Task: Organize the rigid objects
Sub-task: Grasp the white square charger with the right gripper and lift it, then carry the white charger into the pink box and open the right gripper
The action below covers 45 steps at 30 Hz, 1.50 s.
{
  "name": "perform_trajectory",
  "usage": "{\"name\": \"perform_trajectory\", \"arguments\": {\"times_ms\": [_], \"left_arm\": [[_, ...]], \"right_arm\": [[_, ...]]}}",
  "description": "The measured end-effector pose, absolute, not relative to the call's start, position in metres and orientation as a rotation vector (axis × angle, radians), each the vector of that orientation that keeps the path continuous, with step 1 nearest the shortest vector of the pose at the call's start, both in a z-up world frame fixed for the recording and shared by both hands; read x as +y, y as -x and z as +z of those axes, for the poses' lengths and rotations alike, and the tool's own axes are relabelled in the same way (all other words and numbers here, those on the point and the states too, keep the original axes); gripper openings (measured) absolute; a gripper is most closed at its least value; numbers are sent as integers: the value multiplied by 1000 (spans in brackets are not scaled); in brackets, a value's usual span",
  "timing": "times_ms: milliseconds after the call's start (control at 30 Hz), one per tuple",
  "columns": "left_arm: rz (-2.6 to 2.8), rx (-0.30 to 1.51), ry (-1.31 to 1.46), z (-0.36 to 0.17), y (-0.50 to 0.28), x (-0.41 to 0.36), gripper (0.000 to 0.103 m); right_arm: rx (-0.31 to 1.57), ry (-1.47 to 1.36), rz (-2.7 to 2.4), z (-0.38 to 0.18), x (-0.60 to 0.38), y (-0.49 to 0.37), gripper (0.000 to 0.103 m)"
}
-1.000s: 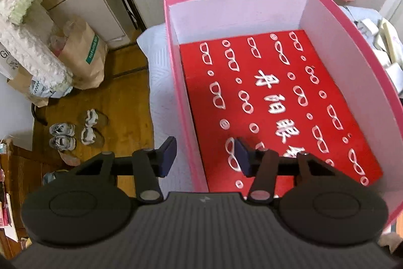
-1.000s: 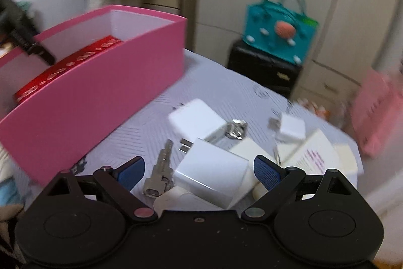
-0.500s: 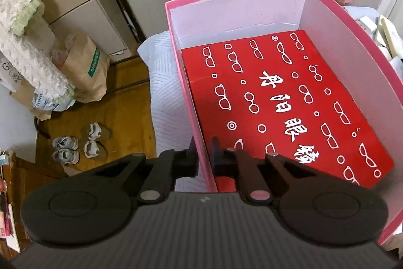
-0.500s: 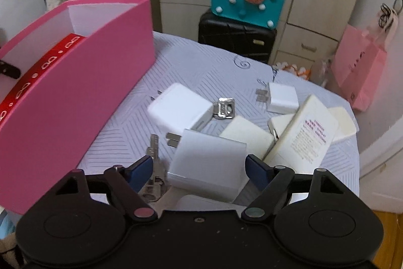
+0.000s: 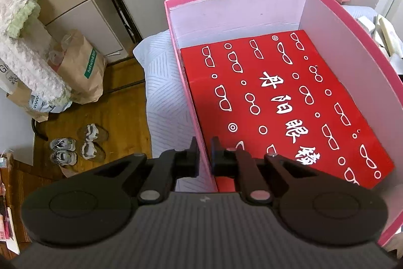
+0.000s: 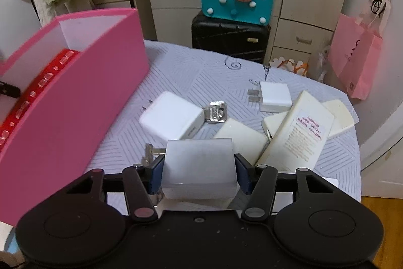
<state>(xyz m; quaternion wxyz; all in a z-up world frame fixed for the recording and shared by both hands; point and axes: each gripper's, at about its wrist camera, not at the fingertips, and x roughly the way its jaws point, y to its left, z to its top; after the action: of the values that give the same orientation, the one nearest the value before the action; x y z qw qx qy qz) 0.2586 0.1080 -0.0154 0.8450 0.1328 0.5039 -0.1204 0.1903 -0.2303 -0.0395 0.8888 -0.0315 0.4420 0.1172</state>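
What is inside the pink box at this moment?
Inside the pink box lies a red sheet printed with white glasses and characters, covering most of the floor. Whatever is beneath it is hidden.

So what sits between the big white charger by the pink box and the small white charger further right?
In the right wrist view, a small shiny metal piece lies right beside the big white charger; from there to the small white charger only the striped tablecloth shows.
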Motion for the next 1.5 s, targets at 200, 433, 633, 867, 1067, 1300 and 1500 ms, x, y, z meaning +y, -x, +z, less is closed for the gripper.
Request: {"name": "perform_trajectory", "arguments": {"times_ms": [200, 433, 633, 867, 1067, 1300, 1500], "left_arm": [[-278, 1064, -273, -18, -266, 111, 7], [-306, 1057, -269, -21, -264, 118, 8], [-299, 1060, -282, -21, -266, 113, 7], [-306, 1076, -221, -20, -268, 120, 8], [-303, 1093, -189, -20, -270, 123, 8], [-304, 1099, -189, -20, -272, 122, 8], [-310, 1089, -194, -19, -269, 121, 9]], "right_arm": [[886, 100, 262, -27, -221, -181, 62], [773, -52, 377, 29, -217, -154, 62], [765, -33, 630, 64, -160, -158, 62], [966, 86, 821, 25, -54, -201, 62], [1156, 20, 776, -19, -23, -235, 62], [1226, -68, 638, -35, -23, -254, 65], [1277, -87, 675, -38, -23, -251, 63]]}}
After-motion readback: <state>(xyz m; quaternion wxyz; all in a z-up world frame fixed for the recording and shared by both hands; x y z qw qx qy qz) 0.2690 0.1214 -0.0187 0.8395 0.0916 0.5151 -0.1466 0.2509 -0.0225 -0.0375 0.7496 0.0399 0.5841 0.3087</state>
